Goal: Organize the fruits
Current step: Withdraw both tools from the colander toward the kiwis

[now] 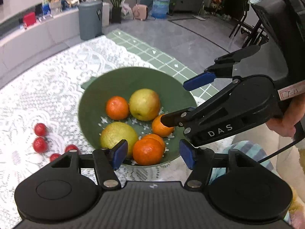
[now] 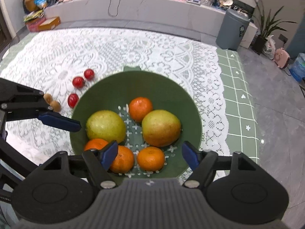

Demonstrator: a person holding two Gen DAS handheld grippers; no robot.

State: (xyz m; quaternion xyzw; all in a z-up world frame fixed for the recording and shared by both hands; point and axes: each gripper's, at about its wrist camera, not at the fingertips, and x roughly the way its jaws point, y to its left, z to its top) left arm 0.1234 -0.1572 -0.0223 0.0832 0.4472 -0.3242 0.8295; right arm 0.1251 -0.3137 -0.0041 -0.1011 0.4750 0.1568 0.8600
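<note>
Four oranges [image 2: 140, 108] and two pears [image 2: 161, 127] fill the green bowl [image 2: 133, 82]; both grippers [image 1: 152, 153] [image 2: 149, 153] gape wide, empty.

We see a white lace cloth [image 2: 133, 49] over a green checked cover [image 2: 238, 99], a grey bin [image 2: 232, 29] on the floor, a potted plant [image 2: 266, 28], and a water jug [image 1: 160, 6].
</note>
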